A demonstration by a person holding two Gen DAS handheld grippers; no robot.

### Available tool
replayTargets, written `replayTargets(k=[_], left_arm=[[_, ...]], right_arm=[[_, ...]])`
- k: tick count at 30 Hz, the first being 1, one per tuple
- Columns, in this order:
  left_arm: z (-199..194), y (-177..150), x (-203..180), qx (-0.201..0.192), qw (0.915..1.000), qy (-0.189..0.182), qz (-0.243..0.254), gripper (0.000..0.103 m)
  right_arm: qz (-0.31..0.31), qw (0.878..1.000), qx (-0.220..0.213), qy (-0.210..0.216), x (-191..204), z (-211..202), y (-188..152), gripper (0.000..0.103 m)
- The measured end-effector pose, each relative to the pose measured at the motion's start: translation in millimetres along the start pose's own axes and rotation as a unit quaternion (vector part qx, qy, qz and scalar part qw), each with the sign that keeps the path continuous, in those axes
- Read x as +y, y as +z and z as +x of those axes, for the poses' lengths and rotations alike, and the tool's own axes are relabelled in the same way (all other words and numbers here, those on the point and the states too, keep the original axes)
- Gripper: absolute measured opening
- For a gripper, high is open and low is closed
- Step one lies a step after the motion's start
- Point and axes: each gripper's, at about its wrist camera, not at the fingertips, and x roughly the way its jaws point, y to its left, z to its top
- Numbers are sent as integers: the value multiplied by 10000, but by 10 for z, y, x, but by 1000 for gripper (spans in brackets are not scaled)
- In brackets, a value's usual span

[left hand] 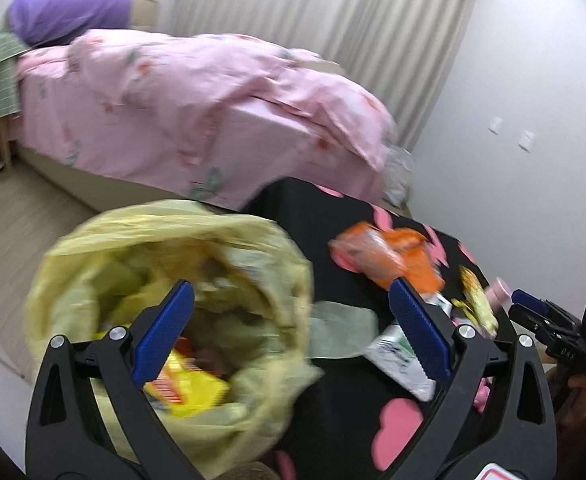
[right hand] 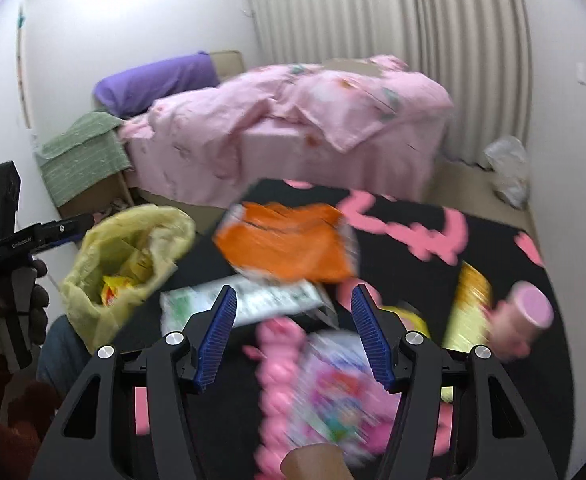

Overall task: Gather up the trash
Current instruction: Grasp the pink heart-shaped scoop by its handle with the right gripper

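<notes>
1. Left tongs (left hand: 291,328): jaws wide apart, nothing between the blue pads (left hand: 164,334) — they hang over the near rim of the yellow trash bag (left hand: 133,240) and the table's left edge, touching neither as far as the blur shows.
2. Right tongs (right hand: 293,336): jaws wide apart and empty, poised above a pink-and-purple wrapper (right hand: 333,392) at the near side of the table (right hand: 493,232).
3. Trash bag: open-mouthed, just left of the table, with yellow packets (left hand: 189,388) inside.
4. Trash on the black, pink-patterned table: an orange wrapper (right hand: 289,240) toward the far side, a white-and-green packet (right hand: 245,300) nearer, a yellow packet (right hand: 469,308) and a pink cup (right hand: 525,320) at right.
5. Background: bed with pink quilt (right hand: 293,128) beyond the table.
</notes>
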Motion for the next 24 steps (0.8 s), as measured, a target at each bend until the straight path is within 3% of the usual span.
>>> replayTargets(k=[9, 15, 19, 24], left_arm=[[491, -24, -792, 456, 9924, -850, 758, 93], [726, 9, -1026, 584, 9913, -1009, 616, 94], [851, -96, -1135, 802, 9883, -1062, 742, 94], [887, -216, -1232, 1051, 9838, -1192, 824, 94]], right_arm=[[258, 9978, 113, -595, -530, -311, -369, 57], [606, 9924, 31, -1072, -764, -359, -586, 57], [759, 9892, 304, -1219, -900, -217, -641, 57], [1113, 9872, 524, -1010, -1098, 38, -607, 57]])
